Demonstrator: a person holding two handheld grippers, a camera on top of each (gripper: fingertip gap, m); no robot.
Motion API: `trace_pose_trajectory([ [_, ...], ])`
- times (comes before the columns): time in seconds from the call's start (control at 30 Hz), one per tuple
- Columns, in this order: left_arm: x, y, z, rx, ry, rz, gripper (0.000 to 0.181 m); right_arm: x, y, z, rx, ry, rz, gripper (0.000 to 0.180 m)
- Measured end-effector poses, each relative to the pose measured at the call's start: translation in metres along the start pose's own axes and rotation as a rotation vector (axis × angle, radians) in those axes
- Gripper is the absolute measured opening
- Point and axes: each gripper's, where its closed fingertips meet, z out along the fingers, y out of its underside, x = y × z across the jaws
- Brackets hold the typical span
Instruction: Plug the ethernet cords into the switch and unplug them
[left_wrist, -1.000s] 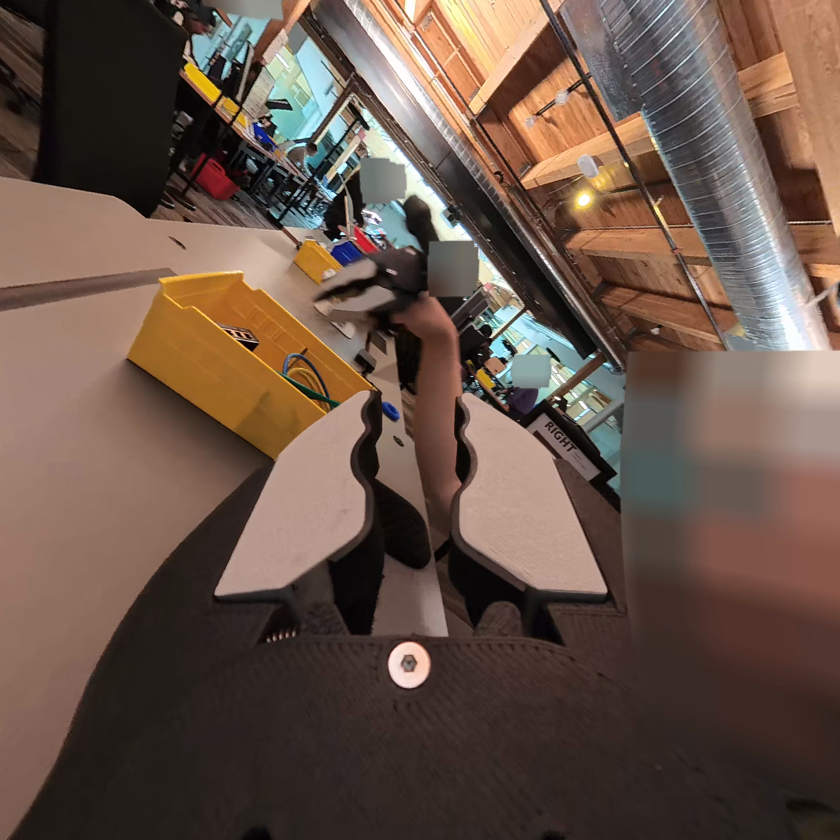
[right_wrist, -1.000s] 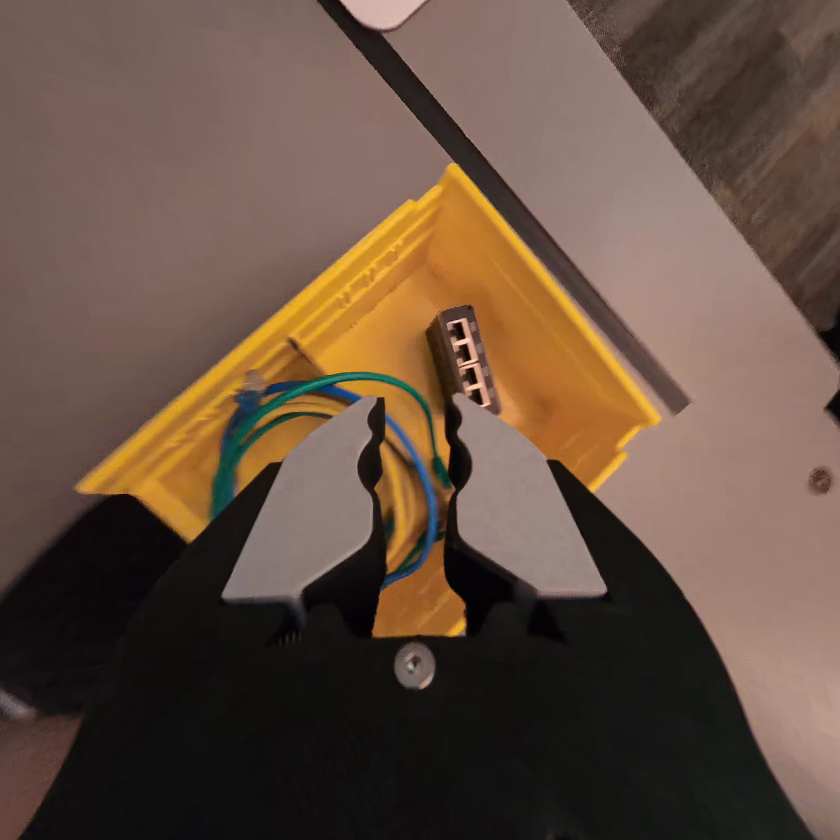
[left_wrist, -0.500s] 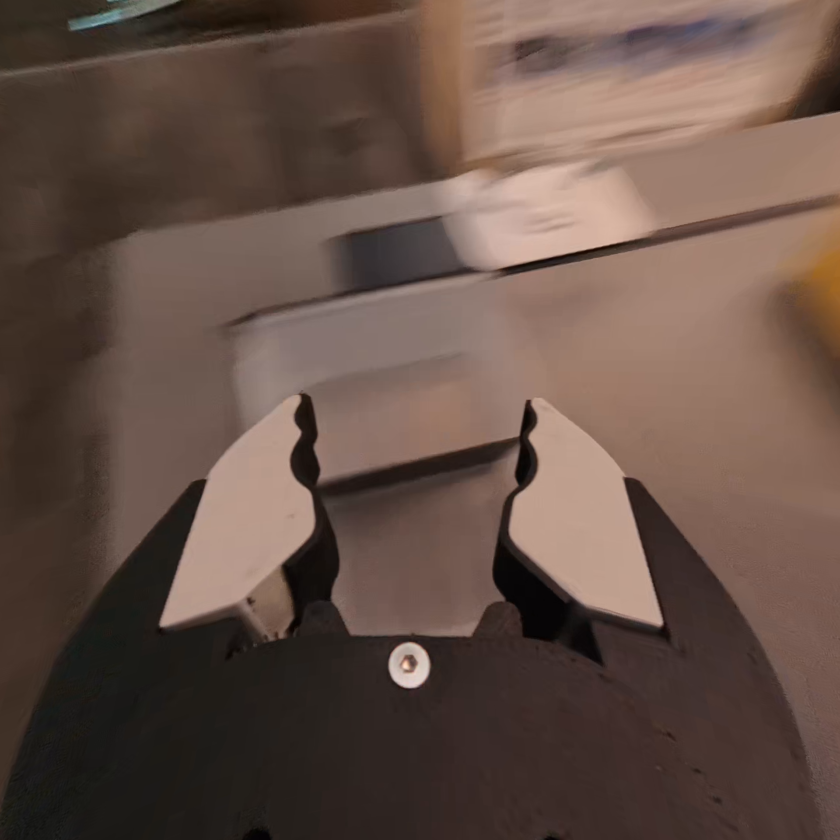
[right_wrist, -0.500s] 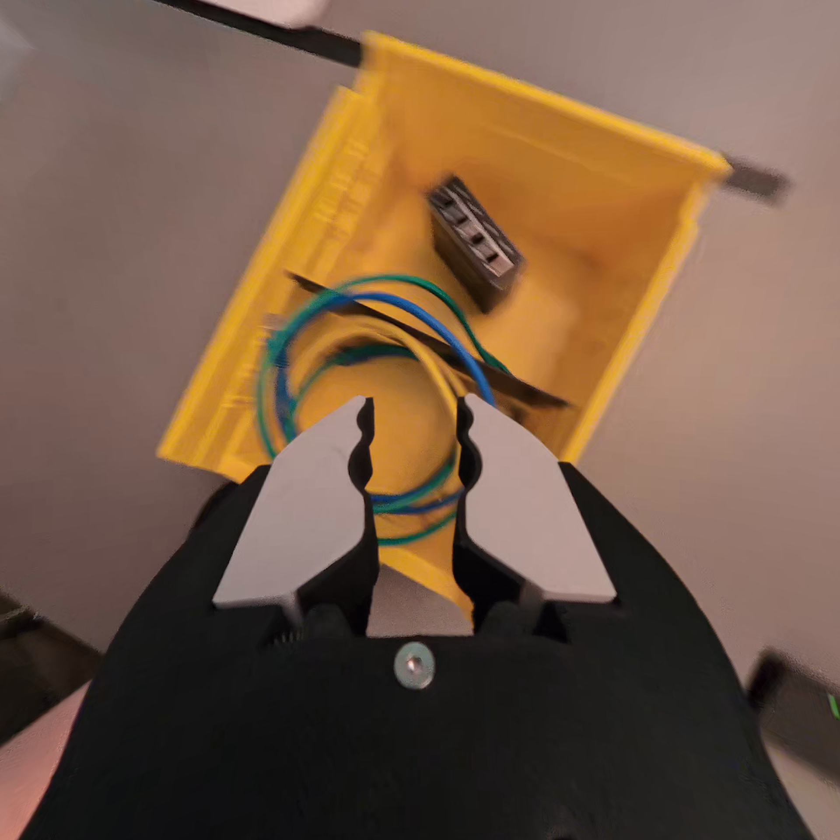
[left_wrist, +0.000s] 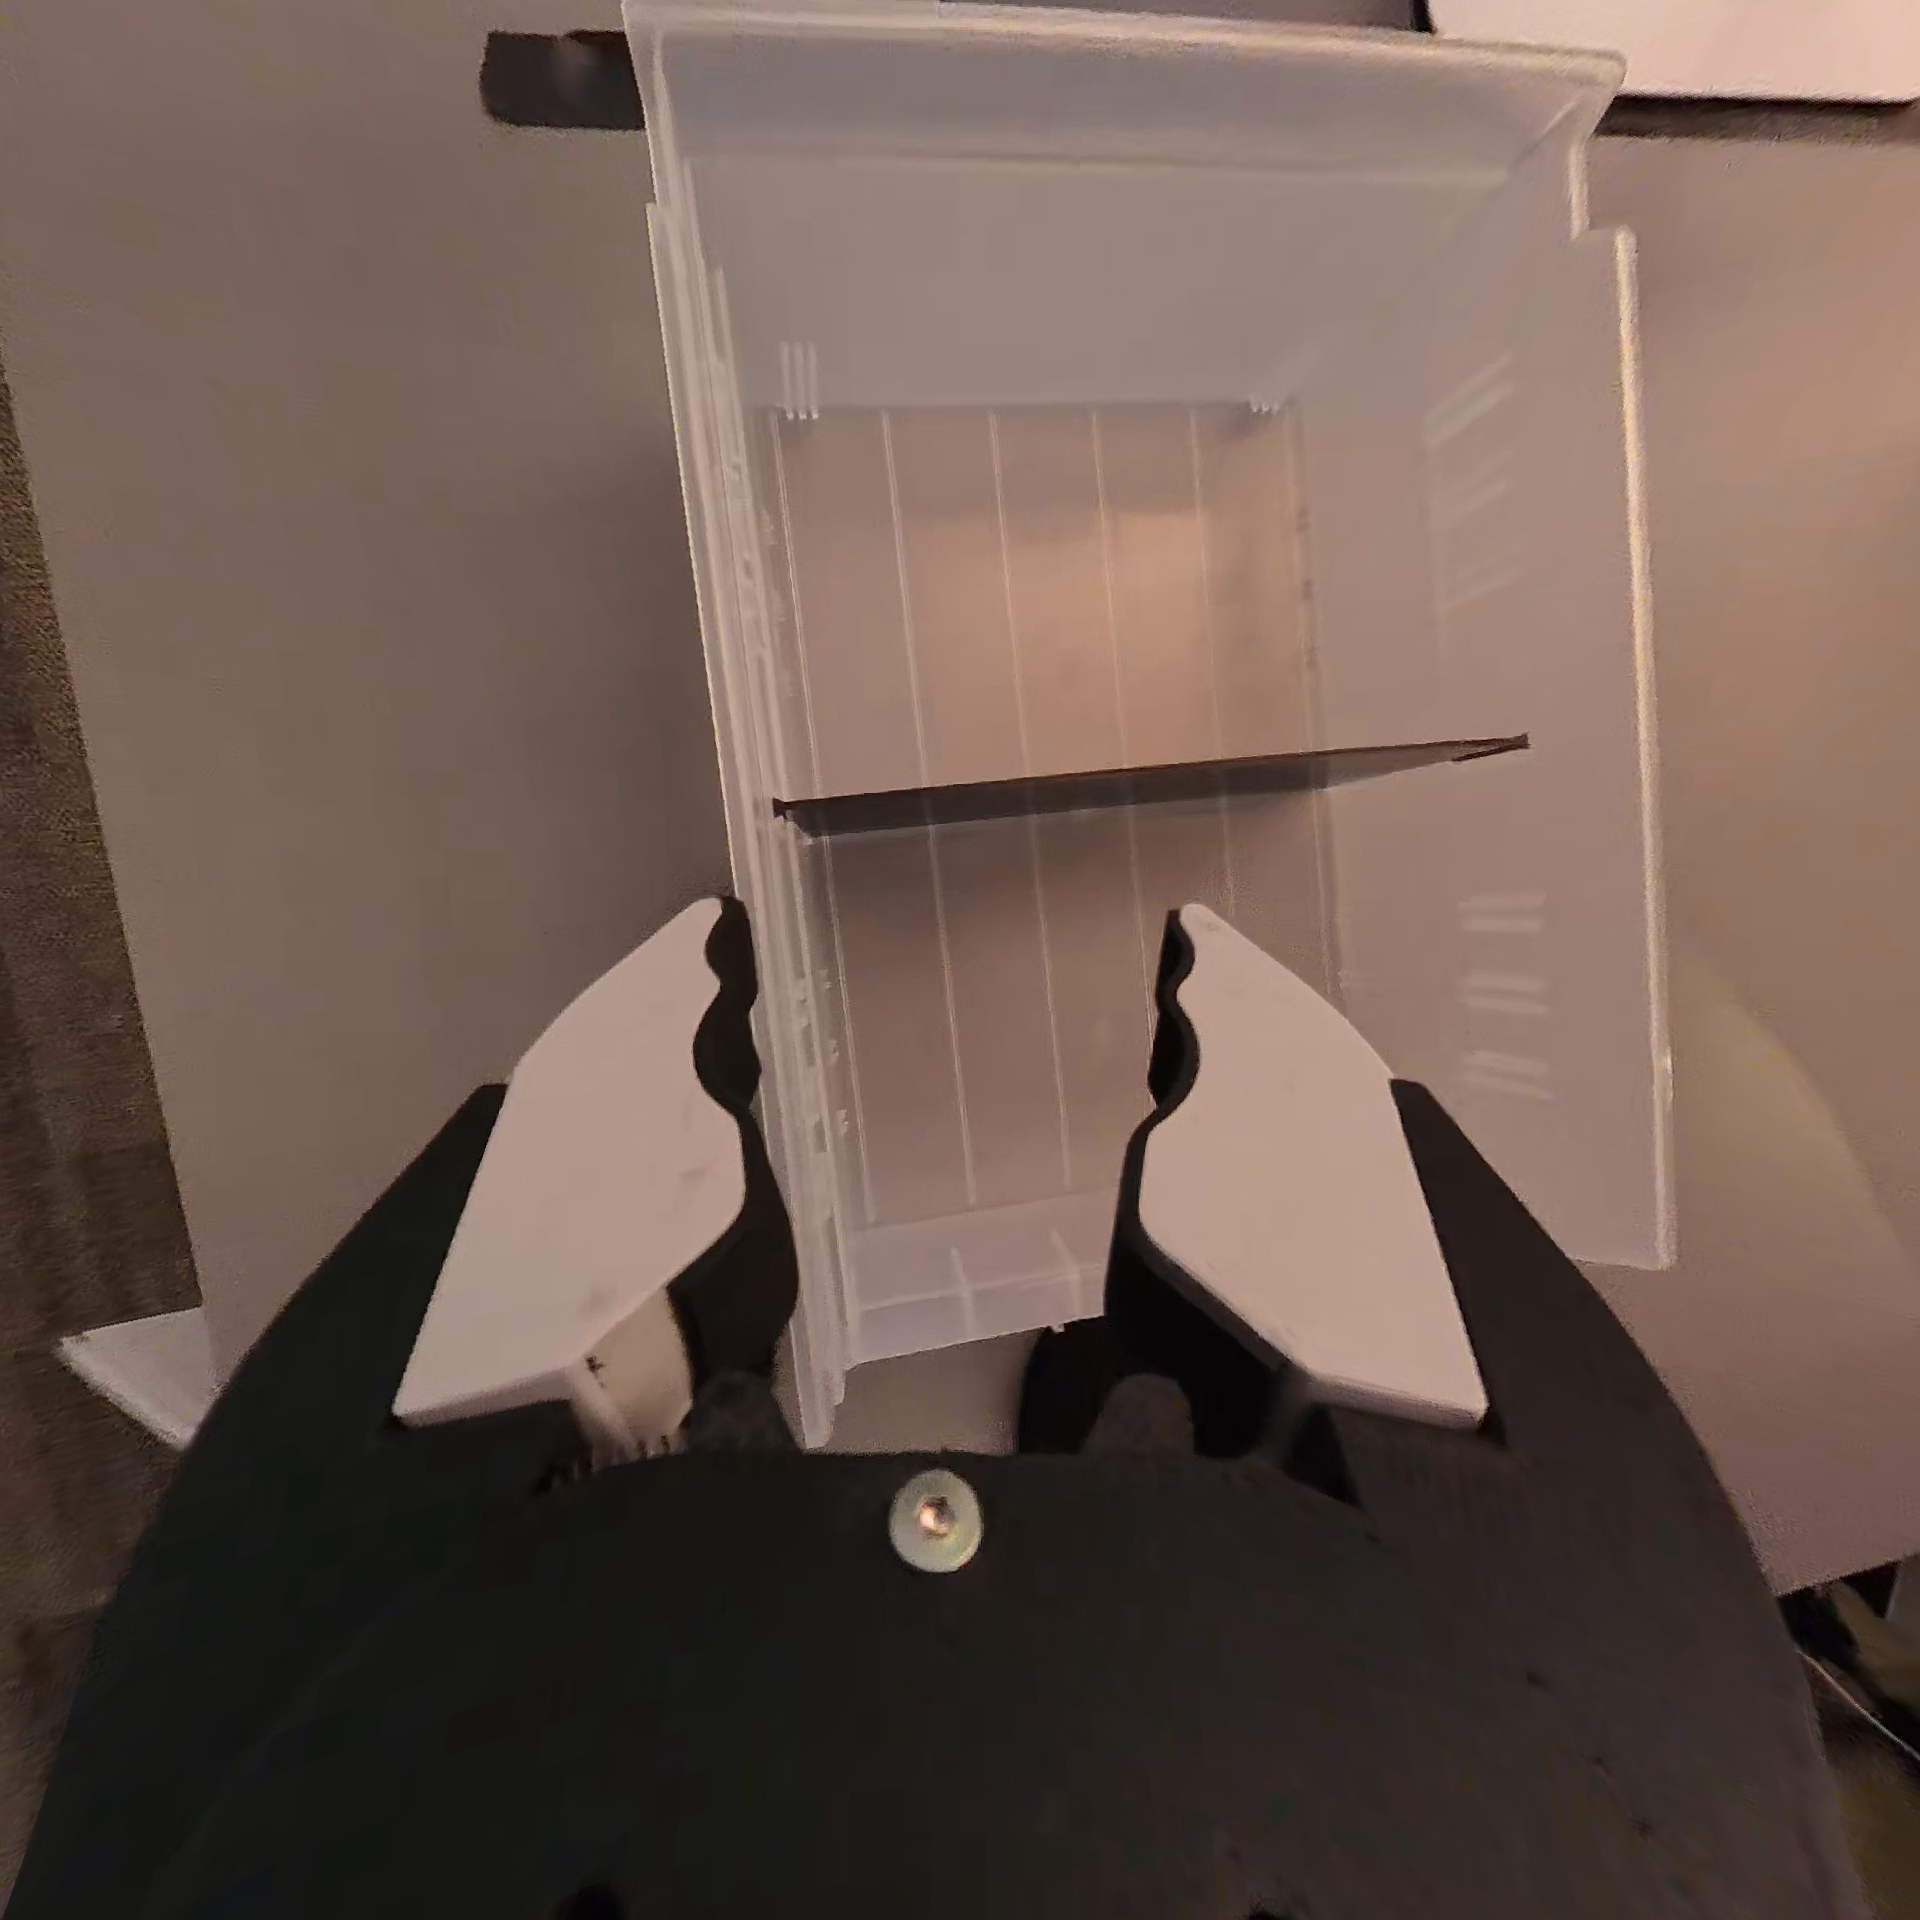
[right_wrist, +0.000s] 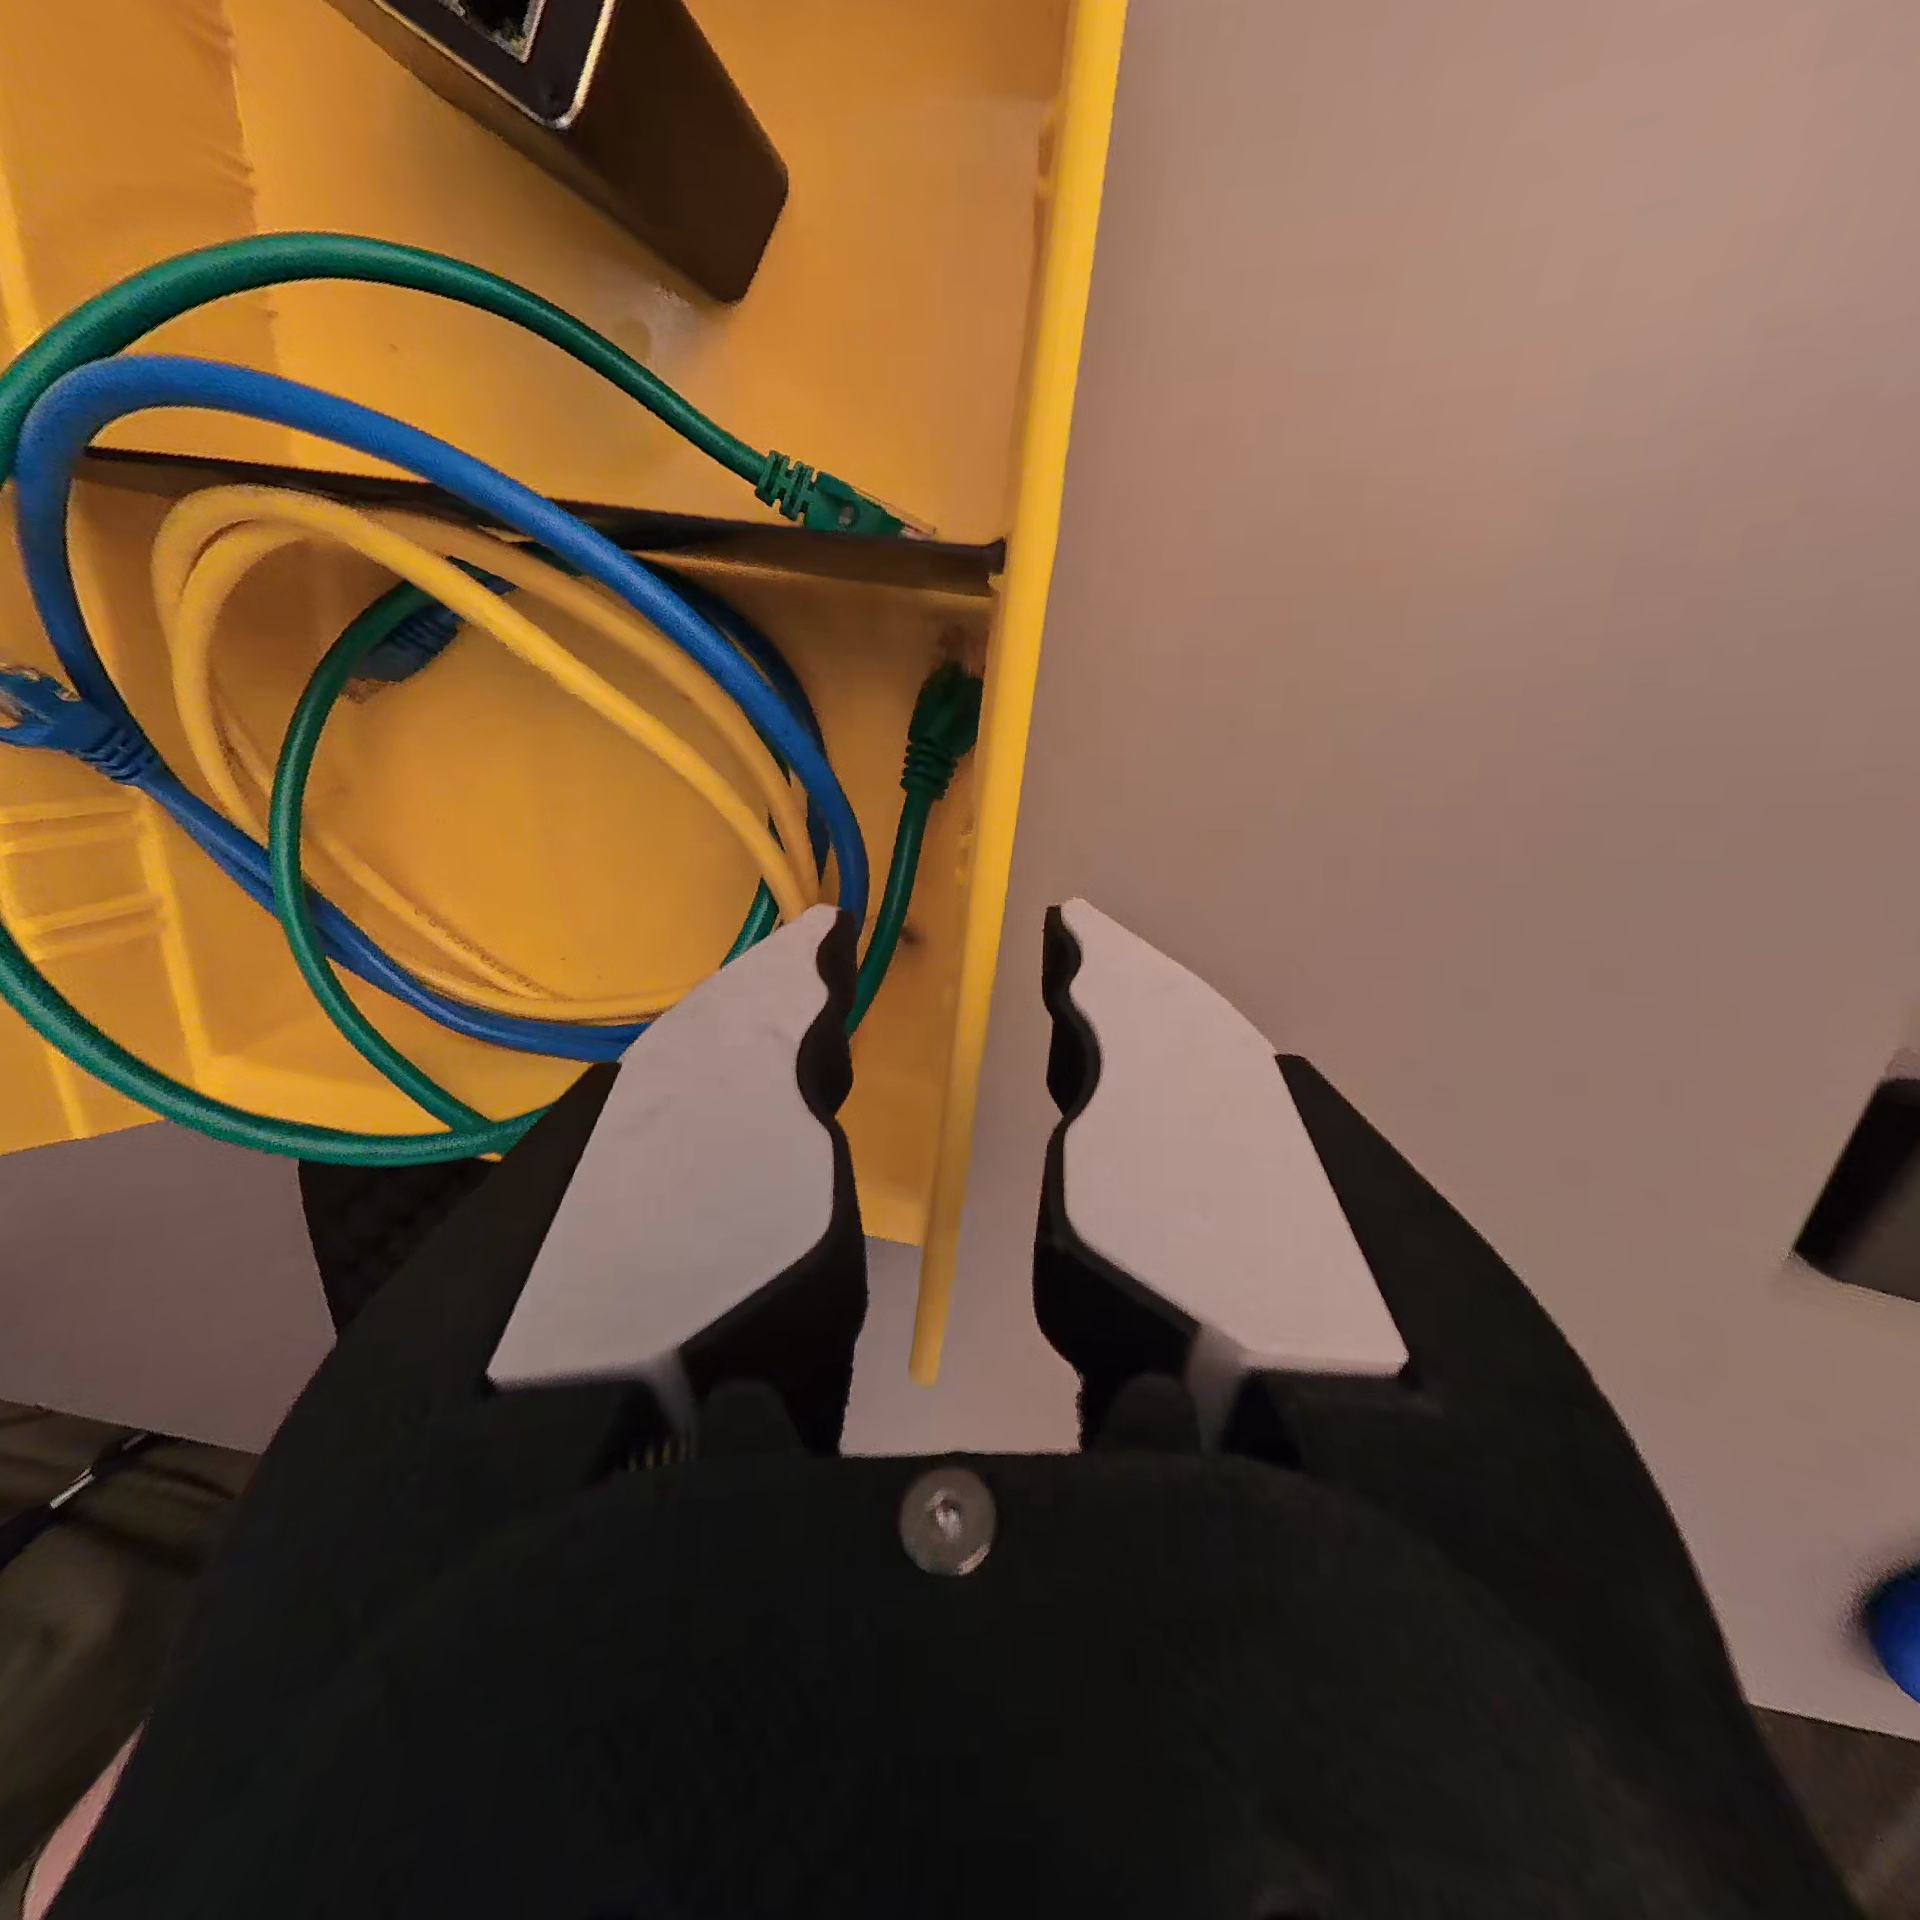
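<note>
The black switch (right_wrist: 582, 114) lies in the far compartment of a yellow bin (right_wrist: 1049, 436). Green (right_wrist: 499, 301), blue (right_wrist: 343, 426) and yellow (right_wrist: 582, 655) ethernet cords lie coiled over the bin's black divider (right_wrist: 831, 556). All plugs I can see are loose; one green plug (right_wrist: 831, 509) rests by the divider. My right gripper (right_wrist: 951, 912) is open, and the bin's right wall stands between its fingers. My left gripper (left_wrist: 951, 914) is open over a clear plastic bin (left_wrist: 1143, 270) with a black divider (left_wrist: 1143, 779). That bin's left wall sits just inside my left finger (left_wrist: 623, 1091).
Both bins stand on a grey table (right_wrist: 1455, 520). A black object (right_wrist: 1870, 1226) and a blue thing (right_wrist: 1901, 1652) lie at the right edge of the right wrist view. A dark slot (left_wrist: 561, 83) runs behind the clear bin. The table edge and floor show at the left (left_wrist: 62, 831). Left tips to right tips: about 80 cm. My right tips are roughly 10 cm from the green plug (right_wrist: 831, 509).
My left gripper swung from facing up across the room down onto the clear bin and opened wider. My right gripper dropped closer and moved to the yellow bin's right wall.
</note>
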Motion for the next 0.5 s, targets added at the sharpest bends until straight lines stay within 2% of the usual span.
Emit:
trace_pose_trajectory([
  [0.23, -0.005, 0.003, 0.014, -0.046, 0.036, -0.018, 0.070, 0.000, 0.005, 0.015, -0.074, -0.021, 0.012, 0.033],
  [0.5, -0.006, 0.001, 0.010, -0.006, 0.101, -0.035, 0.066, 0.002, 0.012, 0.030, -0.148, -0.066, 0.054, 0.016],
])
